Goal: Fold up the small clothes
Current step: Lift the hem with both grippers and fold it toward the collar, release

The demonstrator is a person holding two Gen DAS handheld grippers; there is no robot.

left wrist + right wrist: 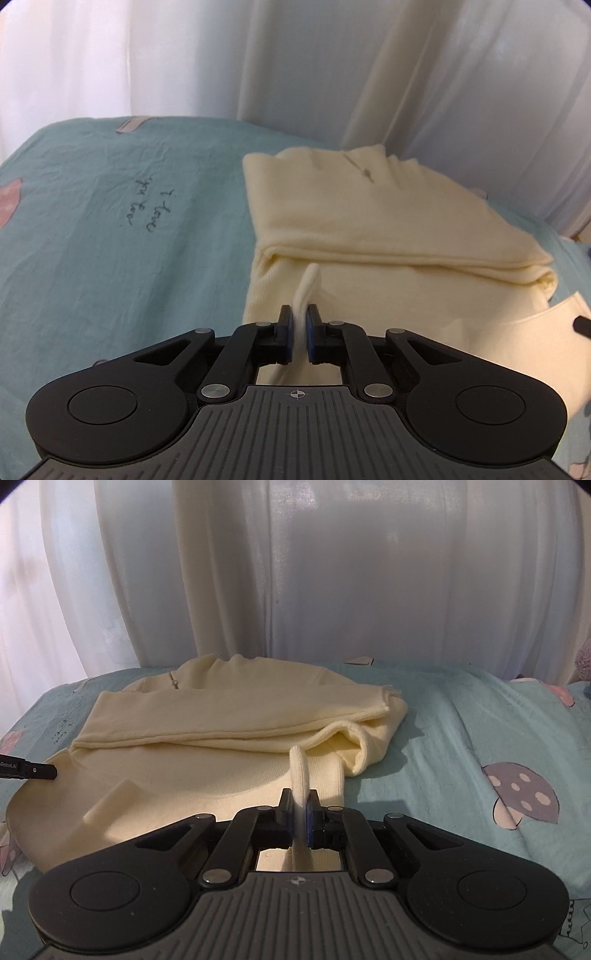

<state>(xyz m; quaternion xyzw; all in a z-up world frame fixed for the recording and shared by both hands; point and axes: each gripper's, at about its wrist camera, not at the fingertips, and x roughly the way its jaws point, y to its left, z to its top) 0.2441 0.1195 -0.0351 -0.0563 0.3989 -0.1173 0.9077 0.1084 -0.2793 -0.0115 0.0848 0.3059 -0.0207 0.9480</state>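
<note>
While pale, sheer curtains are hanging in long soft folds across the whole back of the room, letting daylight glow through, a bed is filling the lower half of both views, its teal cotton sheet lying slightly creased and carrying printed mushrooms in grey, pink and white, plus a line of dark handwritten-style script. Lying flat on that sheet, towards the curtain side, is a cream sweater of soft, fine-knit fabric, partly folded: its sleeves are crossing the body as long, rounded bands, one open cuff is gaping at the right edge in the right wrist view, and a small metal zip pull is showing near the collar. The near hem is spreading smooth and broad towards both cameras. The left gripper, black with blue pads, is pinching a thin upright ridge of the cream knit at the sweater's near edge, its jaws standing narrow and pressing on the cloth. The right gripper, built the same, is likewise clamping a raised, rounded fold of the hem, its jaws nearly together around the fabric. Each gripper's black tip is poking into the edge of the other's view.
</note>
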